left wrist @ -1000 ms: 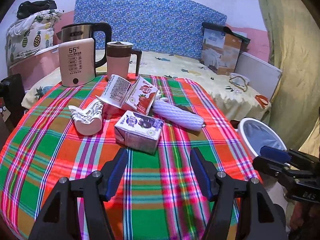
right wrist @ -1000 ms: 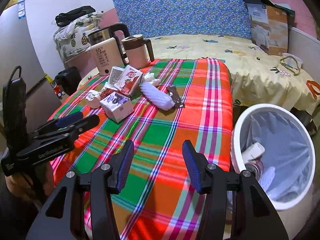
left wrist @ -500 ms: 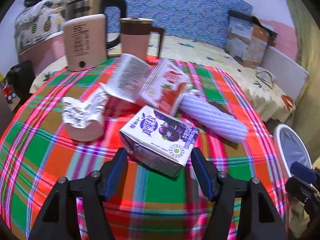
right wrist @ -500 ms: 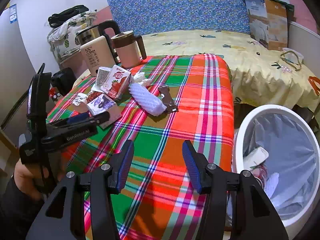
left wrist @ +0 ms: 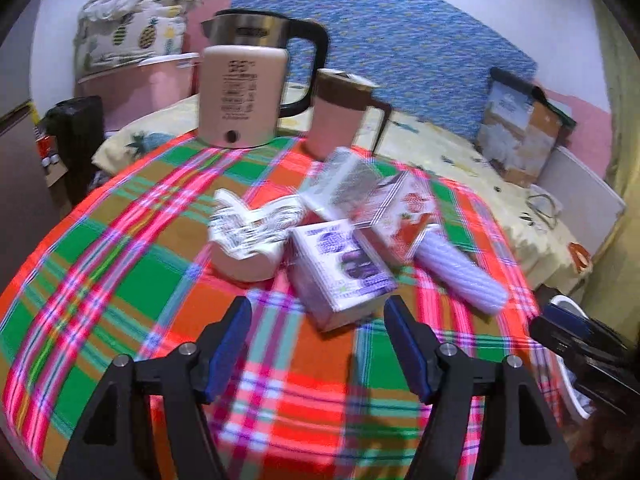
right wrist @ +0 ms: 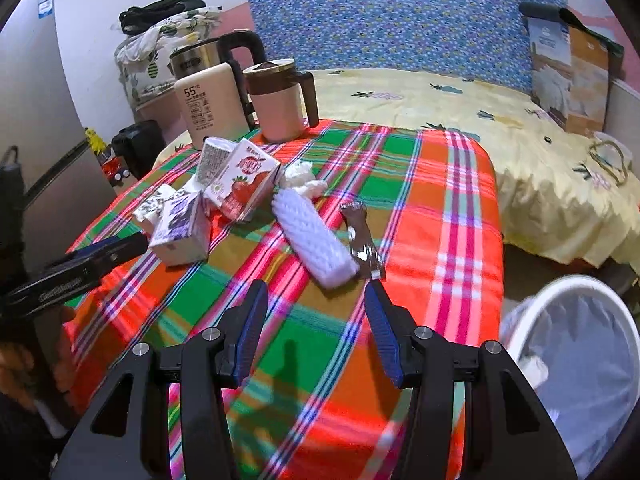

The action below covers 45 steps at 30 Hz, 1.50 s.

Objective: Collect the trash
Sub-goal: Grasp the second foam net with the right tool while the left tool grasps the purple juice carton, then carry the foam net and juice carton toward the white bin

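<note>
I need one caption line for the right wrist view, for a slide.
Right gripper hovers open above the plaid tablecloth, facing a white foam sleeve and a foil wrapper; white bin at right.

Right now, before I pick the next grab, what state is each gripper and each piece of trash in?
left gripper: jaws opening, nothing between them
right gripper: open, empty
purple carton: lying on the cloth, just ahead of the left gripper
strawberry carton: tipped over, leaning in the pile
white foam sleeve: lying flat
dark wrapper: flat, beside the sleeve
crumpled tissue: loose on the cloth
bin: open, lined, some trash inside
</note>
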Tool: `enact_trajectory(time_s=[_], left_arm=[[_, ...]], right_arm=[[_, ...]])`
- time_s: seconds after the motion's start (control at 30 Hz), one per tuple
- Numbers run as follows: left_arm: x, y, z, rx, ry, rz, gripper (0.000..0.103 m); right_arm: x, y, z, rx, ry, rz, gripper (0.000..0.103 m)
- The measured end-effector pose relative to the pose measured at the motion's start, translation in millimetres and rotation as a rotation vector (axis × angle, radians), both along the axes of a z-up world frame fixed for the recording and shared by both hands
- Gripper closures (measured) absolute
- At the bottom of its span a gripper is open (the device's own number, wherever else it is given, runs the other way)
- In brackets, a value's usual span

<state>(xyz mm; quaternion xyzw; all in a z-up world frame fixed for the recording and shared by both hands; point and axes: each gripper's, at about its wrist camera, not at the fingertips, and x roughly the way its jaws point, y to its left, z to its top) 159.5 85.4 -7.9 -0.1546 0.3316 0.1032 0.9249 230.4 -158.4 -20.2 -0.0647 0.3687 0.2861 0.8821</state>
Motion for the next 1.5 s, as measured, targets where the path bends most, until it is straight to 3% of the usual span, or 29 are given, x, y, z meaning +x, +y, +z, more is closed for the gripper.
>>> enact_trajectory(time_s=[0.13, 0.37, 0.53, 0.6, 0.67, 0.77, 1.5], left_arm=[[25, -11, 1, 0.004, 0.009, -0.022, 0.030], [53, -10, -9, -0.007, 0.044, 0.043, 0.030], [58, -7, -21, 0.015, 0.097, 0.075, 0.030], [56, -3, -25, 0.015, 0.112, 0.084, 0.032], [52, 1, -27, -0.007, 0.112, 0.083, 0.043], [43, 2, -26, -0.009, 0.103, 0.072, 0.045], [-39, -78, -2, 0.023, 0.025, -0.243, 0.045]], right_arm=[[17, 8, -4, -0.013, 0.002, 0.011, 0.051], [38, 19, -25, -0.044, 0.054, 0.028, 0.051], [34, 19, -27, -0.026, 0.080, 0.042, 0.074], [29, 16, -24, -0.007, 0.078, 0.042, 0.078], [24, 13, -23, 0.013, 0.085, 0.031, 0.081], [15, 7, -23, 0.045, 0.099, 0.022, 0.083], [-79, -76, -12, 0.152, 0.096, -0.165, 0.084]])
